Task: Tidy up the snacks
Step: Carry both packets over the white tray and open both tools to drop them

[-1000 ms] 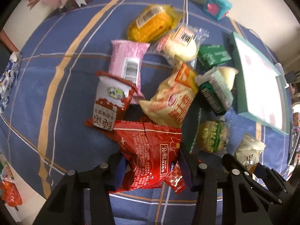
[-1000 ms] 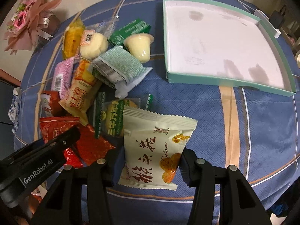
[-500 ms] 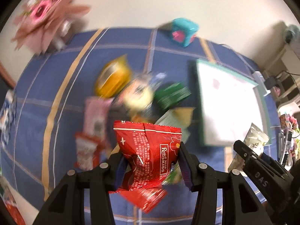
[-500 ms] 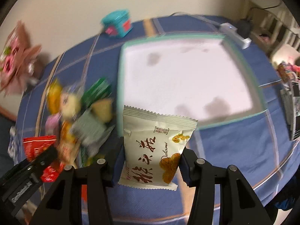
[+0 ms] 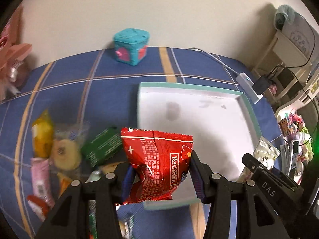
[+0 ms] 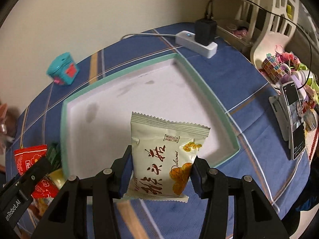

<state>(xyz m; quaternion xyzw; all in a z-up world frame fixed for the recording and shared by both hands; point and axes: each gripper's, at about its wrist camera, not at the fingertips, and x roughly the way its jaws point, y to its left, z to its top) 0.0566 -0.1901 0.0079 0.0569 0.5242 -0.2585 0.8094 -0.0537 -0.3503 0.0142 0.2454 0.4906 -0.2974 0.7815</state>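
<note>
Left gripper clamps the red packet; right gripper clamps the cream packet. Both packets hang upright over the near edge of the teal-rimmed tray, which lies directly ahead and bare inside. Remaining snack pile lies left of it; nothing obstructs either drop

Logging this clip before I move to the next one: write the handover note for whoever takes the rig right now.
Left claw: shut on the red packet, raised near the tray's near edge.
Right claw: shut on the white packet, raised by the same edge.
Tray: nothing in it yet.
Done: two packets lifted from the snack pile.
Left: set both packets in the tray, then fetch the rest of the pile lying on the blue cloth beside the tray.
</note>
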